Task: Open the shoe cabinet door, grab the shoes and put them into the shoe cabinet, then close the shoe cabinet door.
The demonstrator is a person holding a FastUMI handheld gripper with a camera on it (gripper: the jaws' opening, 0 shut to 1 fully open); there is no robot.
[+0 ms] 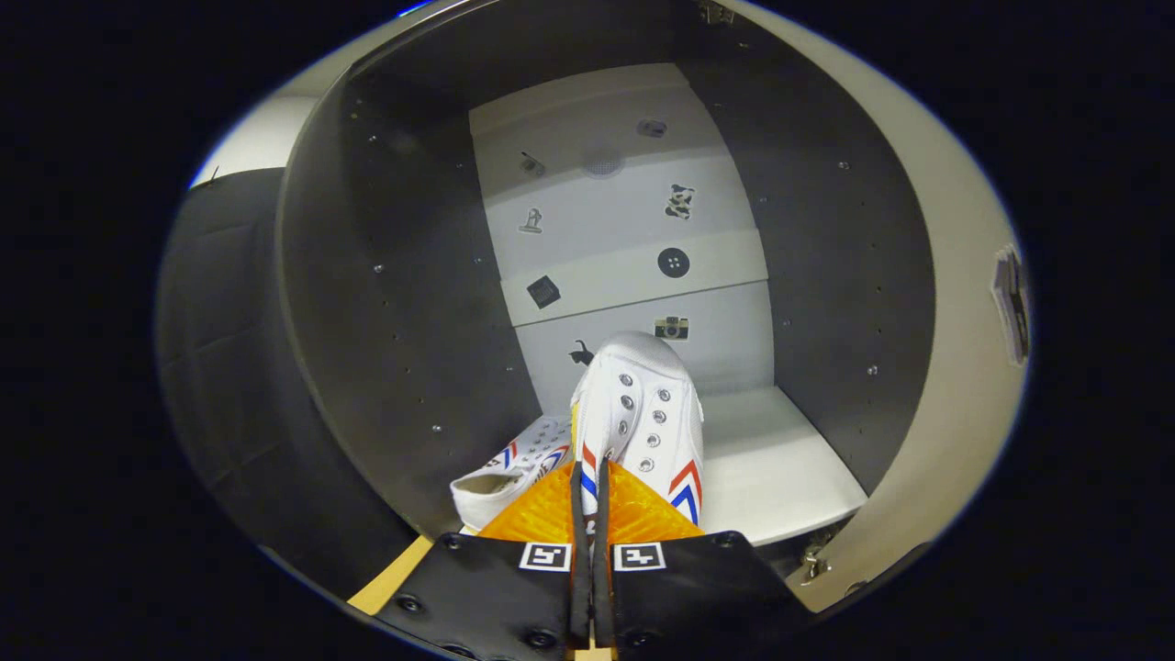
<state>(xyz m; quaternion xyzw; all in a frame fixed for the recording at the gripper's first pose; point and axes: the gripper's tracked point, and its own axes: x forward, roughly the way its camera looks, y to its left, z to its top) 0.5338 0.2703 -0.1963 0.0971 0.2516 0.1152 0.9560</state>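
Note:
I am looking into the open shoe cabinet (395, 303), which has dark side walls and a white back panel. A white canvas shoe (643, 413) with red and blue chevrons points toe-first toward the back, over the white shelf (789, 459). My gripper (592, 491) is shut on the rear edge of this shoe, and only a thin slit shows between the fingers (542, 514). A second matching white shoe (509, 473) lies on the shelf just left of the held one, close to the left wall. I cannot tell whether the held shoe's sole rests on the shelf.
The cabinet door (964, 367) stands open at the right, with a hinge (812, 560) at its lower inner edge. Small stickers (675, 262) dot the back panel. Bare shelf lies to the right of the held shoe. A tan strip (395, 578) runs below the cabinet's left front.

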